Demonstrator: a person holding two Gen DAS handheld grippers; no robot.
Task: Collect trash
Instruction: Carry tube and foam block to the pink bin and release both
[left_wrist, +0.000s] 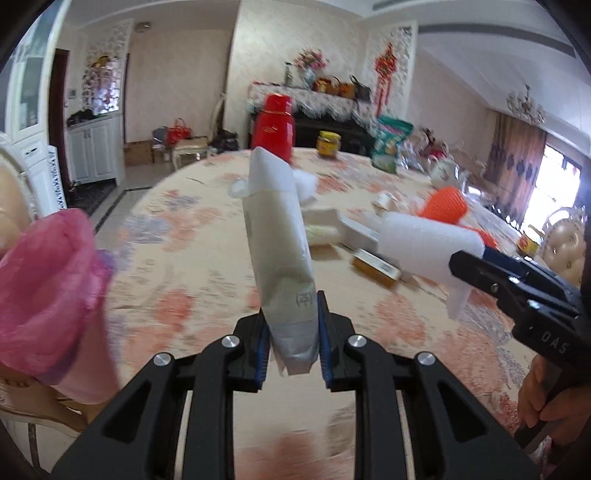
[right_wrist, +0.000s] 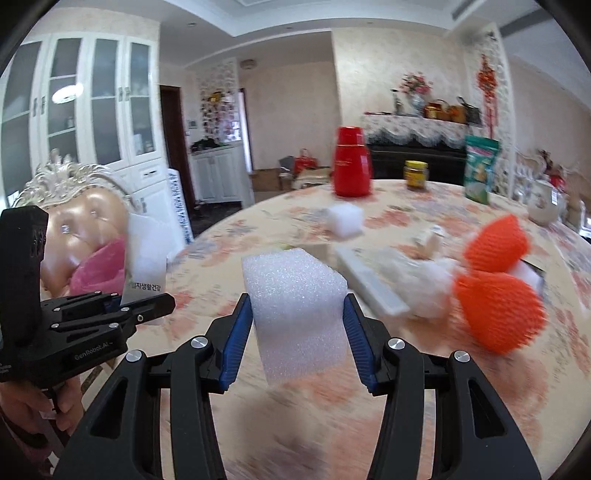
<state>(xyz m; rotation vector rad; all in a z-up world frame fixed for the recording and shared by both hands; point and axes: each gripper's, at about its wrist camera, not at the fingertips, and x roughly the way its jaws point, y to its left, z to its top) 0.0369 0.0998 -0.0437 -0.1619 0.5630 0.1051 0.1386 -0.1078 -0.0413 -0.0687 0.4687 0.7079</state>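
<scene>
My left gripper (left_wrist: 291, 332) is shut on a flat white packet (left_wrist: 280, 243) and holds it upright above the floral table; it also shows in the right wrist view (right_wrist: 147, 306) with the packet (right_wrist: 146, 258). My right gripper (right_wrist: 297, 321) is shut on a white foam block (right_wrist: 295, 302), also seen from the left wrist view (left_wrist: 424, 251). A pink trash bag (left_wrist: 44, 291) hangs at the table's left edge, to the left of the packet. Two orange foam nets (right_wrist: 498, 310) and white stuffing (right_wrist: 424, 284) lie on the table to the right.
A red jug (right_wrist: 351, 166), a yellow-lidded jar (right_wrist: 416, 174), a green bag (right_wrist: 480, 168), a white teapot (right_wrist: 546, 205) and a small foam cube (right_wrist: 345, 219) stand further back. Flat boxes (right_wrist: 369, 277) lie mid-table. An ornate chair (right_wrist: 74, 221) stands at the left.
</scene>
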